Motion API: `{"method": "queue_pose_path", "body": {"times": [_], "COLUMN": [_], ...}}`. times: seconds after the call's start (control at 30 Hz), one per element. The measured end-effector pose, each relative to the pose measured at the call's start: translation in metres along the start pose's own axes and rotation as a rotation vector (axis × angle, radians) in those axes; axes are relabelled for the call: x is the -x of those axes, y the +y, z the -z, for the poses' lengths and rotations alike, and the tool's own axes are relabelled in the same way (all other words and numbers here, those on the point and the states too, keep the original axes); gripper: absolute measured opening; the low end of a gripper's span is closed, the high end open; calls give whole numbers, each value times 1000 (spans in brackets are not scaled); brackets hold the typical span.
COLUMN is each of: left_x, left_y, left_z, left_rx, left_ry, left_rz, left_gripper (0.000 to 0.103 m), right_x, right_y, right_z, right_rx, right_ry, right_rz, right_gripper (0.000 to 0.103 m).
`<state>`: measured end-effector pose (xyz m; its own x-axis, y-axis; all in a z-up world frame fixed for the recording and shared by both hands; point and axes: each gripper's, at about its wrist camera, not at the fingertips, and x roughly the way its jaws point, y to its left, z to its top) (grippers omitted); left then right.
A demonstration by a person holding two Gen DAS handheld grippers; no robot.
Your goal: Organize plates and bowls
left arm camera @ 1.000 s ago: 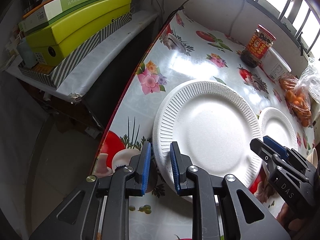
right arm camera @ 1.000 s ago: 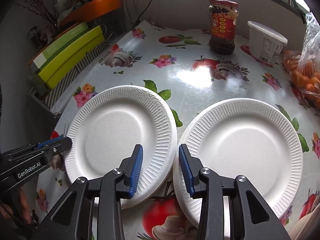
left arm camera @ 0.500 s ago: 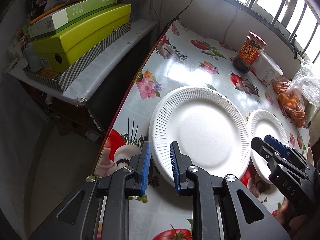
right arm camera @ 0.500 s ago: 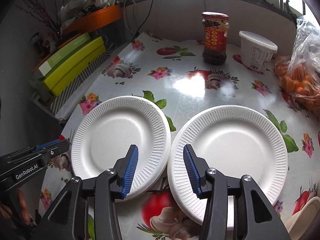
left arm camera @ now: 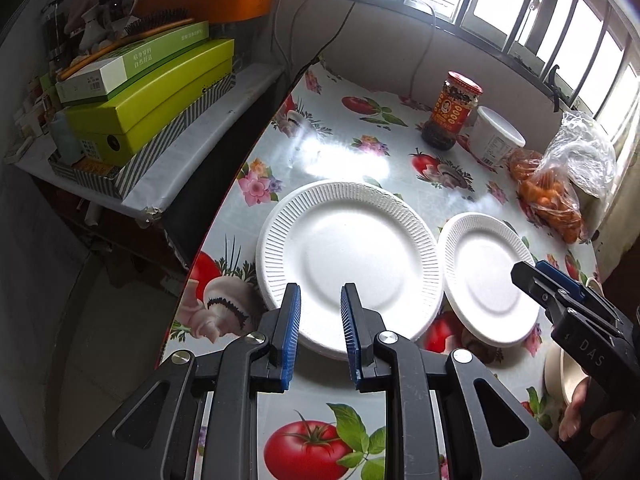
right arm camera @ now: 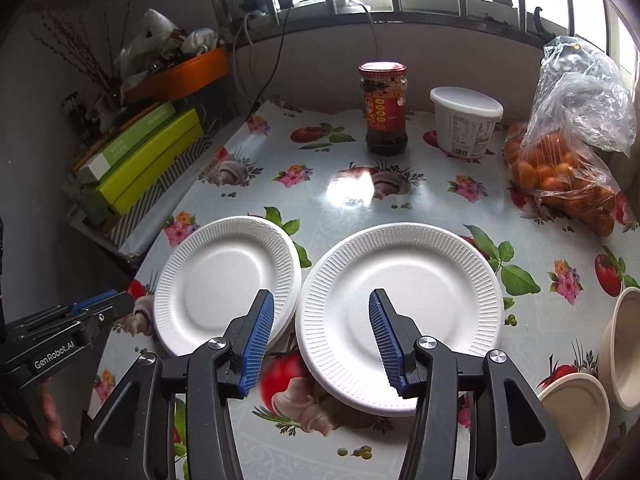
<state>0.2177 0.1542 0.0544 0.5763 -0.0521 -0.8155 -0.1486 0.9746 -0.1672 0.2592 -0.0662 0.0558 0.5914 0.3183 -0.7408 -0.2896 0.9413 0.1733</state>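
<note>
Above the near edge of the table (right arm camera: 352, 196), where two white paper plates (right arm camera: 400, 312) are lying side by side, the left gripper (left arm camera: 320, 320) is hovering narrowly parted and empty while the right gripper (right arm camera: 322, 326), its jaws just widened, is holding nothing, likely readying to pinch a rim for stacking.

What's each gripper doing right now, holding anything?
Left gripper: fingers slightly apart, holding nothing.
Right gripper: fingers open, just been opening, nothing between them.
</note>
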Motion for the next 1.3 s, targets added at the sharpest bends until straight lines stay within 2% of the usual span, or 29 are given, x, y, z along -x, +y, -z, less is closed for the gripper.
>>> {"method": "queue_pose_path", "body": {"times": [0.33, 0.67, 1.0, 1.3], "left_x": [12, -6, -35, -64], "left_y": [-36, -74, -102, -116], "left_z": [8, 23, 30, 33], "left_rx": [-33, -65, -56, -23], "left_ry": [2, 60, 124, 181], "left_rz": [54, 100, 145, 161], "left_gripper": [22, 22, 22, 22], "right_x": [35, 46, 24, -14], "right_y": [-39, -85, -128, -150], "right_z": [2, 3, -7, -14], "right_rx": [-10, -6, -27, -65], "right_ry": [-21, -3, 57, 121], "right_rz": [29, 66, 95, 47], "right_gripper": [51, 51, 51, 51]}}
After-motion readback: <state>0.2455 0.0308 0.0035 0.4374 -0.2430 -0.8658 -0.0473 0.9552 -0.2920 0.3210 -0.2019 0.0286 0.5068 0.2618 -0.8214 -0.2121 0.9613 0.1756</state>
